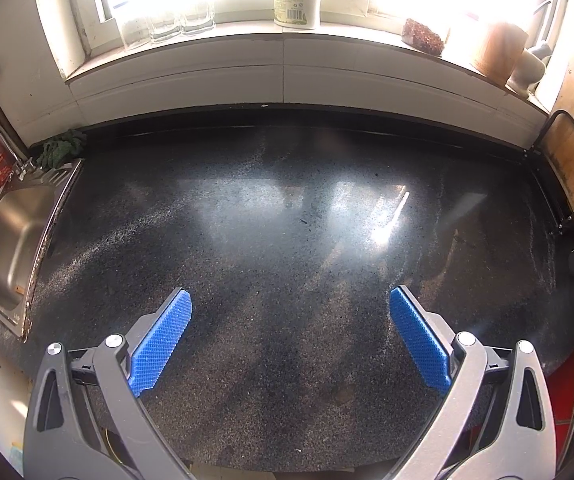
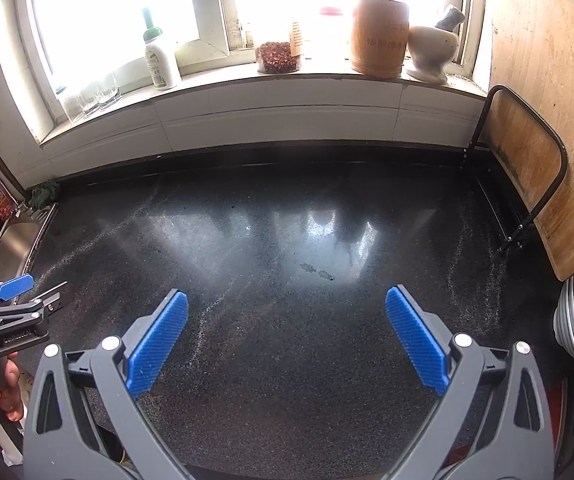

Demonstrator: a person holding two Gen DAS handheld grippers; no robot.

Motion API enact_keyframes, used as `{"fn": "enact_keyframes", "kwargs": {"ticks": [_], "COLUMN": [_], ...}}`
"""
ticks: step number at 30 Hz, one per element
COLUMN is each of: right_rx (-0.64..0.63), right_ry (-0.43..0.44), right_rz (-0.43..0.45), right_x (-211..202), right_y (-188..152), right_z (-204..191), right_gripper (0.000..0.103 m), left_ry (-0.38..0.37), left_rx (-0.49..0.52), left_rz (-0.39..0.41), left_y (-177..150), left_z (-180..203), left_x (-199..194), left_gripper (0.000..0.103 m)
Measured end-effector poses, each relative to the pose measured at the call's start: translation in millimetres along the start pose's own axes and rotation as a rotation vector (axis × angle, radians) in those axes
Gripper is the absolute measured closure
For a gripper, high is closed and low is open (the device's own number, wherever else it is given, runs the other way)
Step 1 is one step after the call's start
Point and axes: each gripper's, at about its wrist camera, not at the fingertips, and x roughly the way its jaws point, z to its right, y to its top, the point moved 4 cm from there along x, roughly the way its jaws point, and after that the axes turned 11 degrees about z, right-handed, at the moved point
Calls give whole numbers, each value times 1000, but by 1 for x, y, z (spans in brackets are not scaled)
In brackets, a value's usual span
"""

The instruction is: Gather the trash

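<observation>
Left gripper (image 1: pixel 290 300) with blue ribbed pads, held low over the dark speckled stone countertop (image 1: pixel 271 216), jaws spread wide, nothing between them. Right gripper (image 2: pixel 287 300), same blue pads, likewise gaping wide and empty above the counter. No clear piece of trash on the counter; only a few small pale flecks or smears (image 2: pixel 319 272) near the middle, just ahead of the right pads, too small to identify. Stainless steel sink (image 1: pixel 11 232) at the left edge, dark green scrap or scrubber (image 1: pixel 61 148) at its back corner. White plastic bottle (image 2: pixel 161 60), clear glasses (image 2: pixel 91 96), jar of red flakes (image 2: pixel 278 56), wooden canister (image 2: pixel 379 36) and stone mortar (image 2: pixel 431 52) along the sunlit windowsill. Wooden cutting board (image 2: pixel 527 176) leaning in a black wire rack at right.
</observation>
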Motion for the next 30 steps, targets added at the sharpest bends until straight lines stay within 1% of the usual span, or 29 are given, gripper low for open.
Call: {"fn": "enact_keyframes", "kwargs": {"ticks": [22,24,27,30], "right_rx": [-2,-6,-8,-8], "right_ry": [3,3,5,4], "right_rz": [-5,-7,-8,-8], "right_x": [-1,0,1,1], "right_y": [-2,-2,-2,-2], "right_z": [0,-1,-2,-2], "right_gripper": [7,7,7,7], "left_ry": [1,16,0,12], "left_rx": [0,3,3,4], "left_rz": [-2,3,-1,5], "left_y": [0,1,1,1], "left_z": [0,-1,0,-1], "left_x": [-1,-2,-2,-2], "left_gripper": [7,7,7,7]}}
